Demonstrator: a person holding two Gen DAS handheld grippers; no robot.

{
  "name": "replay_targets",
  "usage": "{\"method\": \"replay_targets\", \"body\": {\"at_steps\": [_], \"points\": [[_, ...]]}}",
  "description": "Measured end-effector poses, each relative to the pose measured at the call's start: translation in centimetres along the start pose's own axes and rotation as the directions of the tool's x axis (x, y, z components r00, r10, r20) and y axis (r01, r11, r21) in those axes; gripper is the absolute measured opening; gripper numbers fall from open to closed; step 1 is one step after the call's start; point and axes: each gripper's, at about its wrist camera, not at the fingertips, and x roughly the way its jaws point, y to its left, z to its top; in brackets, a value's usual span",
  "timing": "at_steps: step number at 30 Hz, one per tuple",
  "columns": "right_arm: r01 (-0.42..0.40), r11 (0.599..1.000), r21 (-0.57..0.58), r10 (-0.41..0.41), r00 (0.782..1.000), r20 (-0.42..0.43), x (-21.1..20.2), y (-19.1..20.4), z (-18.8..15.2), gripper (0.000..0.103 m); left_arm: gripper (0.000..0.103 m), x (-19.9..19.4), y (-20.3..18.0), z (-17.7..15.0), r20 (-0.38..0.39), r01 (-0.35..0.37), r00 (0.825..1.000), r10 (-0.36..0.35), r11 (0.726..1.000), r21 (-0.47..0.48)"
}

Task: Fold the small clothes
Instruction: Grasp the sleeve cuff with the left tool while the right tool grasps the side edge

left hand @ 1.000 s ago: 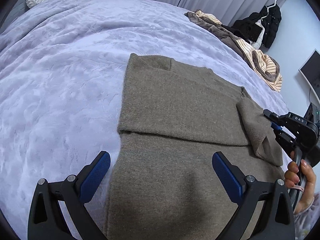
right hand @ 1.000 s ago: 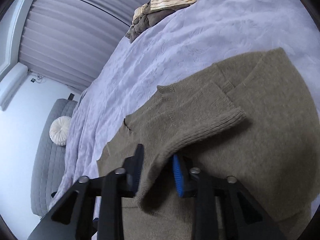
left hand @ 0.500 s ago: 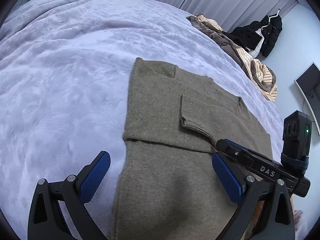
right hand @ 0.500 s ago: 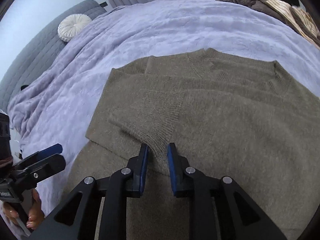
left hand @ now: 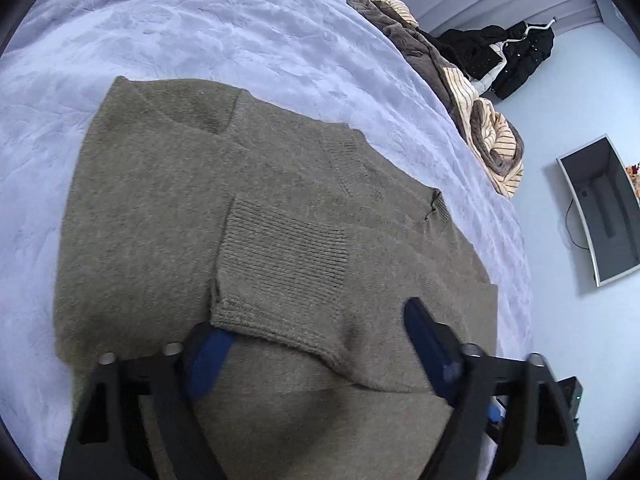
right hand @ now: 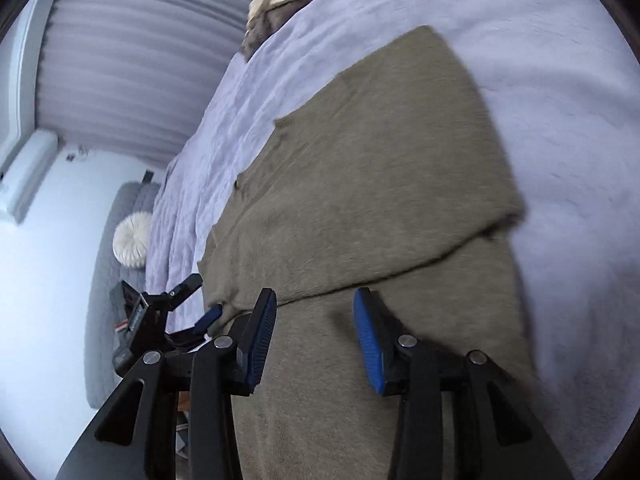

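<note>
An olive-brown knitted sweater lies flat on the lavender bedspread, partly folded: both sleeves are laid across the body, and the ribbed cuff of one rests on top near the middle. The left gripper sits low over the near part of the garment with its fingers apart and closing; the folded sleeve edge lies between them, but the pads do not yet seem to press on it. The right gripper hovers just above the body of the sweater, its fingers apart and opening, nothing held. The sweater's long axis runs away from both grippers, collar at the far end and hem toward the person, so the next fold probably carries one end lengthwise onto the other. The sleeve fold lies directly ahead of both pairs of fingers; the left gripper is nearer the left edge and closest to a hold. A heap of striped clothes lies well apart.
</note>
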Motion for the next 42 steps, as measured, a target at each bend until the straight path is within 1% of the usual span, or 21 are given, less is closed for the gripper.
{"method": "replay_targets", "body": {"at_steps": [1, 2, 3, 8, 10, 11, 12, 14, 16, 18, 19, 21, 23, 27, 30, 31, 33, 36, 38, 40, 42], "points": [[-0.008, 1.000, 0.028, 0.008, 1.000, 0.025, -0.5, -0.7, 0.2, 0.044, 0.026, 0.6, -0.3, 0.2, -0.026, 0.013, 1.000, -0.013, 1.000, 0.000], [-0.008, 0.999, 0.051, 0.005, 0.999, 0.049, -0.7, -1.2, 0.6, 0.044, 0.011, 1.1, -0.5, 0.5, -0.050, 0.020, 0.999, -0.020, 1.000, 0.002], [-0.005, 0.997, 0.080, 0.000, 0.997, 0.072, -0.8, -1.7, 0.9, 0.044, 0.007, 1.3, -0.6, 0.6, -0.060, 0.019, 0.998, -0.018, 1.000, 0.005], [-0.061, 0.970, 0.235, 0.018, 0.983, 0.180, -0.7, -4.6, 1.5, 0.041, 0.007, -1.9, -1.1, 0.6, 0.039, 0.048, 0.998, -0.050, 0.997, 0.055], [-0.051, 0.969, 0.244, 0.005, 0.982, 0.188, -0.8, -4.8, 2.2, 0.029, 0.007, -3.0, -0.7, 0.7, 0.057, 0.044, 0.997, -0.047, 0.997, 0.061], [-0.031, 0.975, 0.220, -0.012, 0.981, 0.191, -1.2, -4.5, 2.7, 0.011, 0.007, -3.3, -0.4, 0.5, 0.055, 0.041, 0.998, -0.045, 0.997, 0.065], [-0.022, 0.984, 0.175, -0.014, 0.979, 0.203, -1.8, -3.9, 3.3, 0.009, 0.007, -3.4, 0.0, 0.3, 0.049, 0.041, 0.998, -0.044, 0.997, 0.067], [0.028, 0.999, 0.024, -0.033, 0.972, 0.232, -2.8, -1.6, 4.1, 0.009, 0.007, -3.0, 0.7, -0.4, 0.030, 0.032, 0.999, -0.034, 0.997, 0.067], [0.136, 0.987, -0.091, -0.114, 0.970, 0.214, -2.6, -0.2, 4.3, 0.009, 0.007, -2.0, 1.4, -1.3, 0.012, 0.002, 1.000, -0.003, 0.998, 0.064], [0.238, 0.962, -0.134, -0.213, 0.960, 0.180, -1.5, -0.5, 4.1, 0.009, 0.007, -0.8, 2.2, -2.2, -0.001, -0.011, 1.000, 0.012, 0.999, 0.046], [0.252, 0.960, -0.123, -0.231, 0.960, 0.161, -1.2, -1.4, 3.8, 0.009, 0.007, -0.7, 2.5, -2.5, 0.012, 0.002, 1.000, -0.003, 1.000, 0.029], [0.189, 0.981, -0.047, -0.180, 0.971, 0.155, -1.9, -3.4, 3.4, 0.005, 0.007, -0.9, 2.6, -2.6, 0.014, 0.021, 1.000, -0.021, 1.000, 0.001], [0.130, 0.991, 0.007, -0.130, 0.976, 0.175, -2.6, -4.5, 3.4, 0.005, 0.007, -1.1, 1.6, -2.1, 0.004, 0.011, 1.000, -0.011, 0.999, 0.031], [0.161, 0.984, -0.078, -0.140, 0.965, 0.224, -3.5, -2.7, 3.8, 0.005, 0.007, -2.0, -0.4, -1.5, 0.053, -0.063, 0.997, 0.057, 0.990, 0.127], [0.162, 0.986, -0.030, -0.154, 0.973, 0.171, -2.4, -4.1, 3.4, 0.005, 0.007, -1.7, 1.3, -1.9, 0.033, -0.135, 0.991, 0.132, 0.983, 0.122], [0.144, 0.989, -0.017, -0.140, 0.976, 0.167, -2.4, -4.5, 3.0, 0.005, 0.011, -1.8, 2.2, -2.2, 0.028, -0.121, 0.993, 0.119, 0.987, 0.108], [0.132, 0.991, -0.023, -0.126, 0.977, 0.170, -2.6, -4.6, 2.6, 0.005, 0.011, -2.8, 3.5, -2.7, 0.042, -0.095, 0.995, 0.092, 0.992, 0.080], [0.142, 0.989, -0.032, -0.135, 0.978, 0.159, -2.7, -4.3, 2.6, 0.005, 0.011, -4.3, 4.3, -2.9, 0.054, -0.124, 0.991, 0.120, 0.989, 0.078], [0.133, 0.991, -0.022, -0.128, 0.980, 0.151, -3.0, -4.2, 2.6, 0.009, 0.019, -5.4, 4.6, -3.0, 0.071, -0.178, 0.983, 0.172, 0.980, 0.084], [0.136, 0.991, -0.015, -0.132, 0.979, 0.154, -4.0, -4.3, 2.1, 0.010, 0.032, -6.6, 4.5, -3.2, 0.115, -0.253, 0.964, 0.242, 0.962, 0.101], [0.175, 0.984, -0.016, -0.170, 0.970, 0.174, -5.3, -4.3, 1.4, 0.012, 0.034, -7.6, 4.4, -3.2, 0.141, -0.268, 0.958, 0.251, 0.957, 0.111]]}}
